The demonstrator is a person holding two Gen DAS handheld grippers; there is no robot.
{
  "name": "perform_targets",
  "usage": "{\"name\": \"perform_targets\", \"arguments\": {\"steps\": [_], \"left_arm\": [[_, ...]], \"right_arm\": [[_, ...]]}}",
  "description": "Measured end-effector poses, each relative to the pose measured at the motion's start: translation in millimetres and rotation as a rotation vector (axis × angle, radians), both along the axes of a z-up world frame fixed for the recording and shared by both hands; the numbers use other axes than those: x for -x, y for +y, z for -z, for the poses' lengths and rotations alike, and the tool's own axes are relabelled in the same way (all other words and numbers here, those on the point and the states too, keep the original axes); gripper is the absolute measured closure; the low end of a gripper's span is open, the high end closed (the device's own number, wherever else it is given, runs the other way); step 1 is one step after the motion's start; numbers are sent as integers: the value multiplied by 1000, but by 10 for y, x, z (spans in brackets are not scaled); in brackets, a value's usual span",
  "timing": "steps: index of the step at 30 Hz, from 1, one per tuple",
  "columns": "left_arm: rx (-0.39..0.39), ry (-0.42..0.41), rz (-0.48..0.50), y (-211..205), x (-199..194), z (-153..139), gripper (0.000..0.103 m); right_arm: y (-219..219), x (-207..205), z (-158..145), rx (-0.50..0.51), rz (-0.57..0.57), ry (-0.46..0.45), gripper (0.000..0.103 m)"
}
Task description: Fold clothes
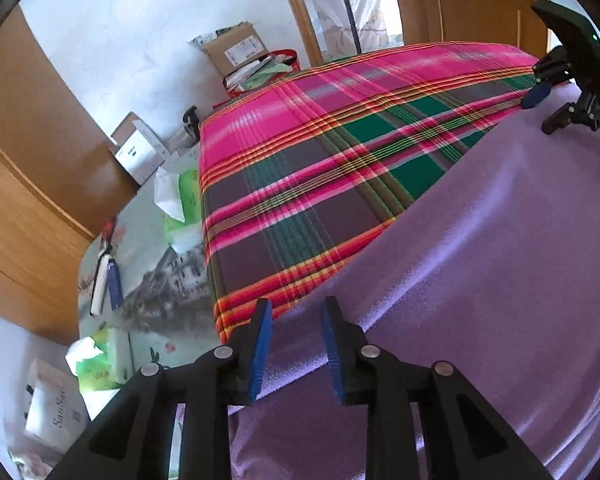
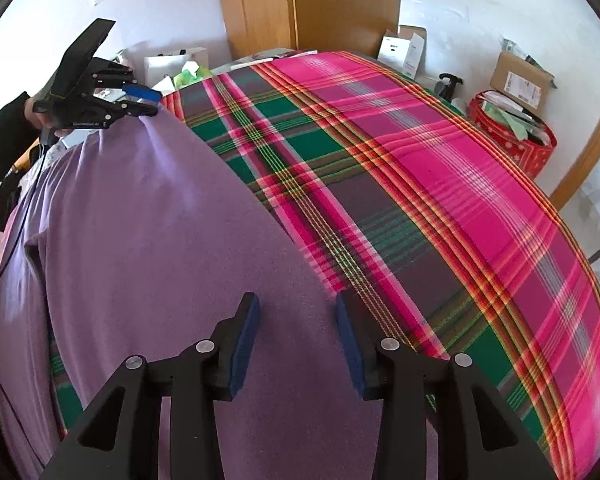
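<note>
Both grippers, left gripper (image 1: pixel 296 344) and right gripper (image 2: pixel 296 340), agape, gripping nothing; purple garment (image 2: pixel 148 240) spread flat on plaid cloth (image 2: pixel 440 184); edge laid; further folds likely remain.

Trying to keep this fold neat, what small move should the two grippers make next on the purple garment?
Probably lift both clear. The left gripper and right gripper stand open over the purple garment, which lies flat on the plaid bedcover, apparently released.
</note>
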State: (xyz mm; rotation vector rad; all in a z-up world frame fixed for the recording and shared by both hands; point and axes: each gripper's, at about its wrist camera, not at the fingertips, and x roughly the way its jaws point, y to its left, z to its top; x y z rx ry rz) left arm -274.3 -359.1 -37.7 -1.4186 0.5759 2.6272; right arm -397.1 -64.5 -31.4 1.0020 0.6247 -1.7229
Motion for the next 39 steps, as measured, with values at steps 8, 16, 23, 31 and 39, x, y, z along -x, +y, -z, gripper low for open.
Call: {"name": "perform_targets", "arguments": {"steps": [8, 16, 23, 31, 39], "left_arm": [[-29, -10, 64, 7, -12, 28, 99], [74, 44, 70, 158, -80, 74, 102], [134, 140, 10, 261, -280, -132, 103], [55, 303, -79, 320, -900, -731, 103], [-44, 413, -137, 514, -1961, -995, 103]], "right_arm": [[3, -6, -8, 3, -3, 2, 92], [-35, -110, -62, -17, 0, 58, 99], [91, -383, -409, 36, 27, 144, 99], [334, -1029, -883, 131, 33, 223, 99], [598, -2022, -956, 148, 5, 259, 99]]}}
